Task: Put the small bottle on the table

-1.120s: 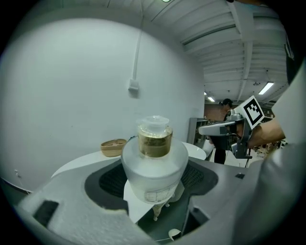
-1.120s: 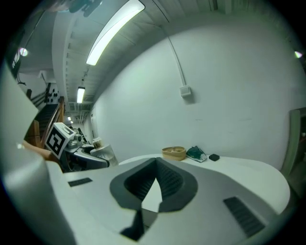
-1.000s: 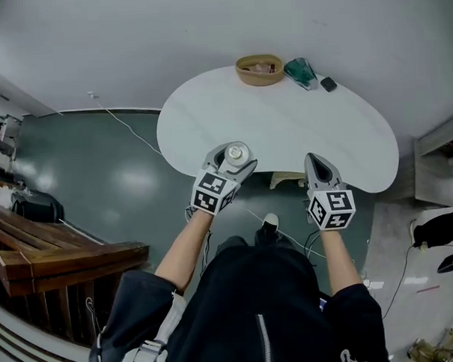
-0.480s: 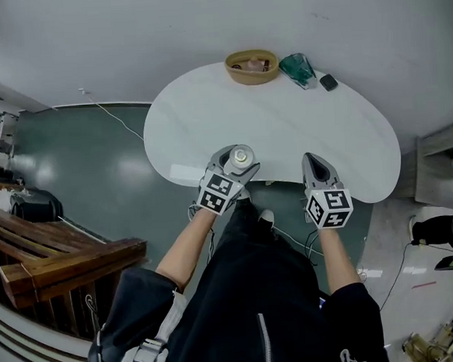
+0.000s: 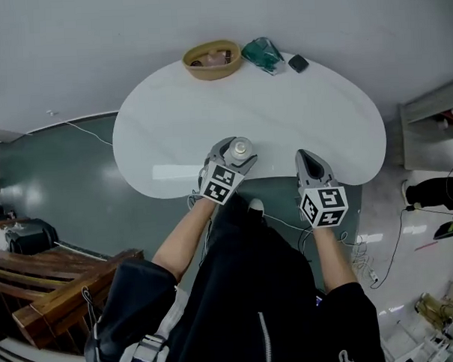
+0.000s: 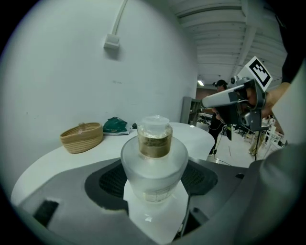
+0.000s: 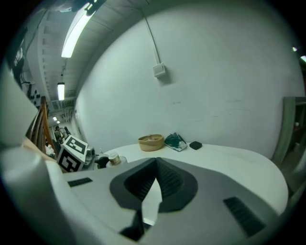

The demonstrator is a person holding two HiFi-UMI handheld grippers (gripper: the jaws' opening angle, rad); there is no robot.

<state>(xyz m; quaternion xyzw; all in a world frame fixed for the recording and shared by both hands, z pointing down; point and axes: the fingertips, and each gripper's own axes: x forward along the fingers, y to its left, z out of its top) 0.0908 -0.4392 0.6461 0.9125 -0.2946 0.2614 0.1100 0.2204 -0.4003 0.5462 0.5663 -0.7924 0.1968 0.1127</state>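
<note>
The small bottle [image 5: 241, 147] is frosted, with a gold neck and a clear cap. It stands upright between the jaws of my left gripper [image 5: 234, 155], which is shut on its body, over the near edge of the white table [image 5: 321, 108]. In the left gripper view the bottle [image 6: 154, 158] fills the middle, with my left gripper [image 6: 154, 181] clamped round it. My right gripper [image 5: 308, 162] hovers at the table's near edge to the right, shut with nothing in it; its jaws meet at the tip in the right gripper view [image 7: 155, 181].
At the table's far side sit a woven basket [image 5: 211, 59], a green pouch [image 5: 263, 54] and a small black object [image 5: 298, 62]. A white wall stands behind the table. Dark wooden benches [image 5: 59, 285] and cables lie on the floor to the left.
Both grippers have moved forward toward the table, the left one still holding the bottle, which now sits over the table's near edge. The table has shifted left in view.
</note>
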